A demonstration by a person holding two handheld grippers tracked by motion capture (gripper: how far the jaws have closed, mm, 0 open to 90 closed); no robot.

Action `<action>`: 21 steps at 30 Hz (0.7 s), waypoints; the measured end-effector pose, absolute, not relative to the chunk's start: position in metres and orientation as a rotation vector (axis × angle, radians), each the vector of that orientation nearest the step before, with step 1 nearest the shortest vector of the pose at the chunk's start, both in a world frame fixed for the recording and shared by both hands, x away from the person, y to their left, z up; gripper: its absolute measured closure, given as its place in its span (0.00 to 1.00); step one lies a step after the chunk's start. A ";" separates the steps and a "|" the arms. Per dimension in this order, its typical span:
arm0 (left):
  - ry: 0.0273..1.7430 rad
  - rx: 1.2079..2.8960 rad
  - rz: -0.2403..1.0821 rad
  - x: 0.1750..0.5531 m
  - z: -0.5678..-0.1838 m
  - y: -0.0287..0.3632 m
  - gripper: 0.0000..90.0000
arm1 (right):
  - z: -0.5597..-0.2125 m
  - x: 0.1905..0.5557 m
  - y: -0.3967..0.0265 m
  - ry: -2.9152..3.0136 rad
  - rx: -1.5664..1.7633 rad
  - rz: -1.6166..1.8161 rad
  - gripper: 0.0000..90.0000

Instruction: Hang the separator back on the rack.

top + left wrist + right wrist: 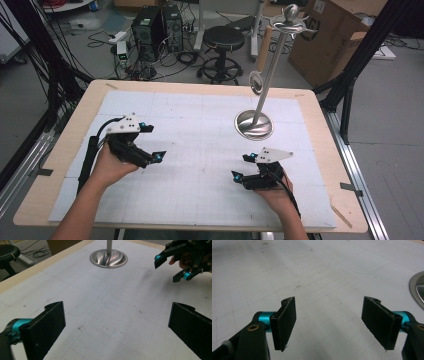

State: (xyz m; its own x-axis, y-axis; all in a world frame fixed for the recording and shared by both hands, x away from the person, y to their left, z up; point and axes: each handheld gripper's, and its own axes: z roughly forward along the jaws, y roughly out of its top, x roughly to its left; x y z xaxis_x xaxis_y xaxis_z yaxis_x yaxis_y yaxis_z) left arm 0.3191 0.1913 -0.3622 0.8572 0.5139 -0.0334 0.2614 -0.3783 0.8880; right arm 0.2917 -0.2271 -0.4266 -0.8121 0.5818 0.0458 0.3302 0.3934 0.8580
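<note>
A shiny metal stand (263, 85) rises at a slant from its round base (254, 125) at the back right of the white gridded mat (200, 180), with curved arms at its top and a small ring partway up the pole. My left gripper (154, 142) hovers low over the mat's left side, open and empty; in the left gripper view its jaws (116, 325) stand wide apart over bare mat, facing the base (108, 258). My right gripper (241, 166) rests at the front right, open and empty, also seen from the left gripper (171, 267). Its own jaws (328, 322) frame bare mat, with the base's rim (418, 290) at the right edge.
The mat lies on a wooden table (65, 135) with edges close on all sides. Beyond the far edge stand a black stool (223, 45), computer towers (155, 30), a cardboard box (332, 40) and loose cables on the floor. Black frame posts flank the table.
</note>
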 end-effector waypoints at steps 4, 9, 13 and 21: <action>0.594 1.962 0.303 0.309 -0.379 0.200 0.02 | -0.428 0.294 -0.222 2.412 0.795 1.371 0.30; 0.649 1.951 0.296 0.303 -0.399 0.210 0.02 | -0.429 0.294 -0.222 2.404 0.797 1.368 0.30; 0.674 1.944 0.279 0.303 -0.409 0.216 0.02 | -0.428 0.293 -0.224 2.398 0.807 1.370 0.30; 0.687 1.960 0.280 0.308 -0.415 0.215 0.02 | -0.432 0.290 -0.230 2.402 0.834 1.345 0.30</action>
State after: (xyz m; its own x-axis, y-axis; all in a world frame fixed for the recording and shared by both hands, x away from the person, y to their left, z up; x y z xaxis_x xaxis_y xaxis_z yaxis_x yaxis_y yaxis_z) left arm 0.3079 0.2145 -0.4151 0.8121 0.5756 -0.0959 0.3444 -0.3400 0.8751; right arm 0.2904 -0.2298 -0.4318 -0.8000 0.5981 0.0474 0.3531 0.4054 0.8432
